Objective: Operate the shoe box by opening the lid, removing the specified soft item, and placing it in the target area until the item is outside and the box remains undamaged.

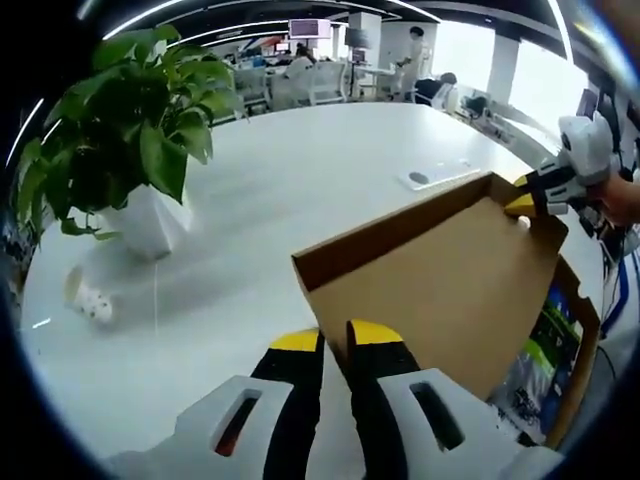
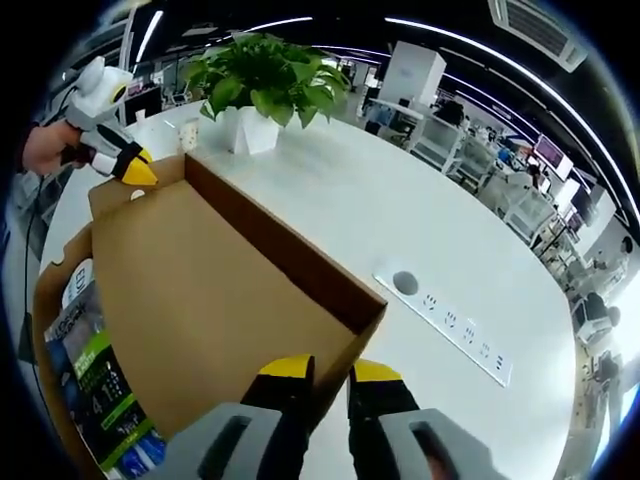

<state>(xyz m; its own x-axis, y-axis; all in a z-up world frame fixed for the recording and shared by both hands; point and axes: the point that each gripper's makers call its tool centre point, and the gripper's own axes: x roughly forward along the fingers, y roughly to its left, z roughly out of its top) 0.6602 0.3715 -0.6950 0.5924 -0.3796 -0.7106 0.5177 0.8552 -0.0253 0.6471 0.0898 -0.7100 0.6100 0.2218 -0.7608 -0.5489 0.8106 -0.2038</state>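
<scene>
Seemingly hinged up, the plain brown cardboard lid [image 1: 440, 290] of the shoe box [image 1: 575, 370] dominates the left gripper view, its flat matte inner face turned to the camera and a darker folded lip along its upper edge; the left gripper [image 1: 335, 340], black jaws with yellow tips, is closed on the lid's near corner, while the right gripper [image 1: 535, 195] pinches the far corner, with a hand [image 1: 622, 200] behind it. Beside the lid on its far side, a leafy green plant [image 1: 130, 120] in a faceted white pot stands on the smooth white table [image 1: 300, 180], a small white paper cup [image 1: 88, 297] lies near the pot, and a flush socket panel [image 1: 440, 175] sits beyond the lid's top edge. Below the lid a glossy packet [image 1: 535, 375] printed in green and blue lies inside the box. From the right gripper view the same lid [image 2: 215, 300] spreads wide, the right gripper [image 2: 330, 372] clamped on its near corner and the left gripper [image 2: 135, 170] on the far one; this view adds a long white power strip [image 2: 455, 325] past the lid's edge, and the packet [image 2: 100, 395] in the box under the lid
</scene>
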